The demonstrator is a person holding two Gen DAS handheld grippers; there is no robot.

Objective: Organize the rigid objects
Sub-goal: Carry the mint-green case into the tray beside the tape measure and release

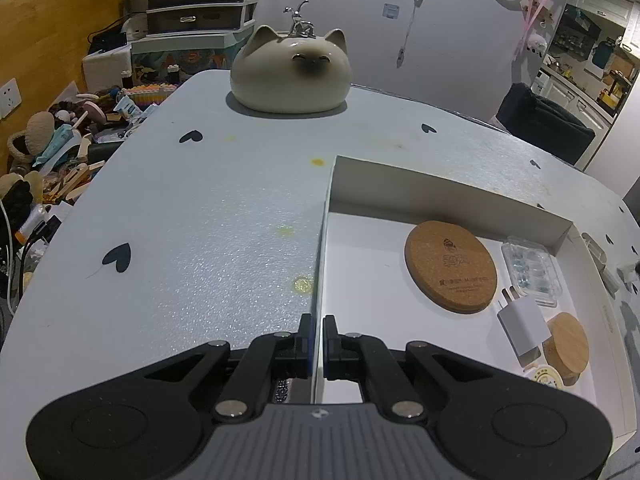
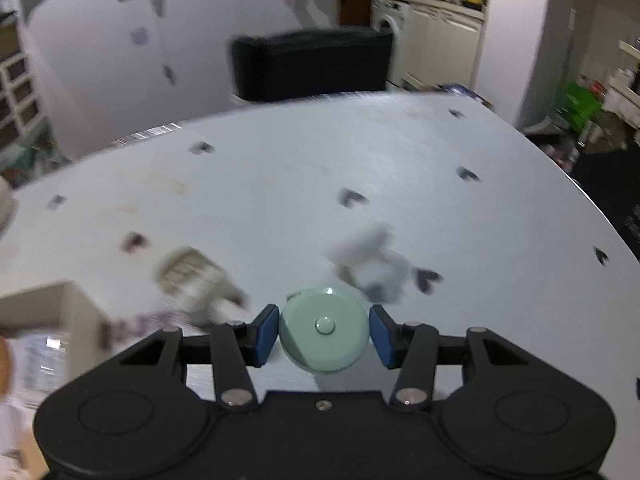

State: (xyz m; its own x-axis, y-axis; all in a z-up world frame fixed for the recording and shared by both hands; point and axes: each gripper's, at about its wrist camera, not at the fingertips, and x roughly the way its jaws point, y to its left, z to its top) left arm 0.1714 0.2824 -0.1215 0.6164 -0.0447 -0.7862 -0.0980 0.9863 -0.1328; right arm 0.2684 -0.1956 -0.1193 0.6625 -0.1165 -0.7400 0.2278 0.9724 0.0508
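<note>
Nearest the left wrist camera we see the left gripper (image 1: 316, 346), its black linkages folded inward and the two blue-padded fingers (image 1: 305, 346) pressed together on the left wall of the white box (image 1: 325, 240), one finger outside the wall and one inside. The gripper angles down and forward along that wall.

We take the white box as our landmark. Inside it, toward its far right part, lies a round cork coaster (image 1: 451, 266). Just right of the coaster sits a clear plastic case (image 1: 531, 274). Nearer the camera than the coaster lies a white charger plug (image 1: 522, 330), and beside that a round wooden lid (image 1: 568, 344) with a small pale round tin (image 1: 545, 377) at its near edge. Left of and beyond the box the grey table (image 1: 180, 216) with black heart marks is bare up to a cat-shaped ceramic jar (image 1: 290, 76) at its far edge.

In the right wrist view, the right gripper (image 2: 323, 332) also points down and forward. Its jaws stand partly closed, pinching a round mint-green disc (image 2: 323, 334) with a small centre button; both blue pads (image 2: 266, 332) touch its rim. The picture is motion-blurred. A corner of the box shows at the left edge (image 2: 56, 304). Right of the box, on the table, we note a blurred beige piece (image 2: 192, 276) and a blurred white piece (image 2: 372, 268); we cannot tell what they are.
</note>
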